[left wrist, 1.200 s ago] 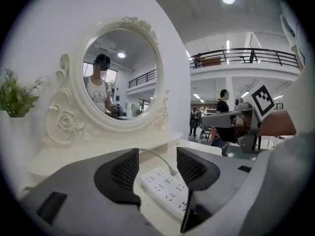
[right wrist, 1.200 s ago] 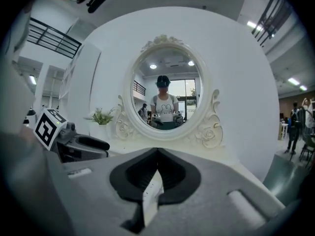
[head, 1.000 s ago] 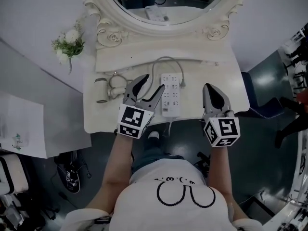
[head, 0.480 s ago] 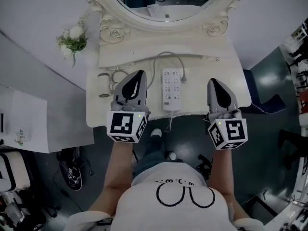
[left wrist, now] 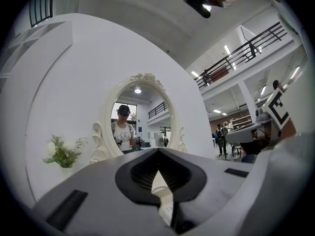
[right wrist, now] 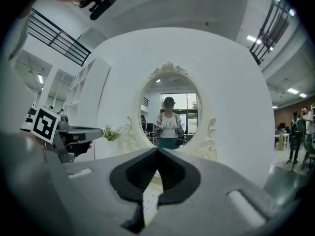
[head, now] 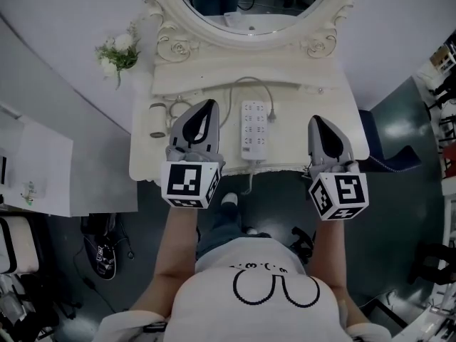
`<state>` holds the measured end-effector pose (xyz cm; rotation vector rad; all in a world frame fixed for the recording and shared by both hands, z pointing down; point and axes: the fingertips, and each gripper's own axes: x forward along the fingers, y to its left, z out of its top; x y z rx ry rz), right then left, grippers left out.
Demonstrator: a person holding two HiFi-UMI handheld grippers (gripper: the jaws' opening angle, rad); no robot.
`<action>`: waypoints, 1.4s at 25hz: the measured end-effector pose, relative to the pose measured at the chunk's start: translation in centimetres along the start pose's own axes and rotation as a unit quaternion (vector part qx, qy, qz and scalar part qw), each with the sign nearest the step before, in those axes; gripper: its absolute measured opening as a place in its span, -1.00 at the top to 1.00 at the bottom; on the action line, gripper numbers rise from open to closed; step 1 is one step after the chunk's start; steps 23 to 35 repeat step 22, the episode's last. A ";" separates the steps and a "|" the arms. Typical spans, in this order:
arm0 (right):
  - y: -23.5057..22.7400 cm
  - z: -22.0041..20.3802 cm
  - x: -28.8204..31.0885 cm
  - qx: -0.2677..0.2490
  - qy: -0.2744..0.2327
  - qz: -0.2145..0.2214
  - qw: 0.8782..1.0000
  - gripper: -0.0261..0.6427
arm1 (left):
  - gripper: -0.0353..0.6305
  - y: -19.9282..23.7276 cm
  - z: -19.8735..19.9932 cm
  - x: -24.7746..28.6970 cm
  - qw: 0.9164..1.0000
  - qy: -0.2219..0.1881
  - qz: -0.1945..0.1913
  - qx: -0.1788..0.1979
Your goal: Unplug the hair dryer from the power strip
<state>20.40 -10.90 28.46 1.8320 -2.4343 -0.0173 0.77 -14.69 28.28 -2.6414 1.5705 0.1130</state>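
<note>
- Head view: you have two grippers, one power strip (head: 253, 130), one hair dryer (head: 157, 120), one oval mirror (head: 249, 2) and one bunch of flowers (head: 117, 52).
- Your left gripper (head: 206, 110) and right gripper (head: 318, 123) both point toward the mirror over the white dressing table (head: 299, 152). The strip lies between them and touches neither.
- The hair dryer lies at the table's left edge, just left of your left gripper (the strip is on that gripper's other side).
- Left gripper view: your two jaws are pressed together with nothing held between them.
- Right gripper view: the same, two jaws closed and empty.
- A second ago your left jaws were spread wide beside the strip, and now they are closed. Your right jaws were already closed. Both marker cubes now look larger in the head view.
</note>
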 end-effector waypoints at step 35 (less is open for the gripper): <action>0.9 2.4 -2.3 -0.024 -0.017 0.006 1.000 0.93 | 0.90 -0.9 3.2 -2.1 0.999 -0.025 -0.014 0.039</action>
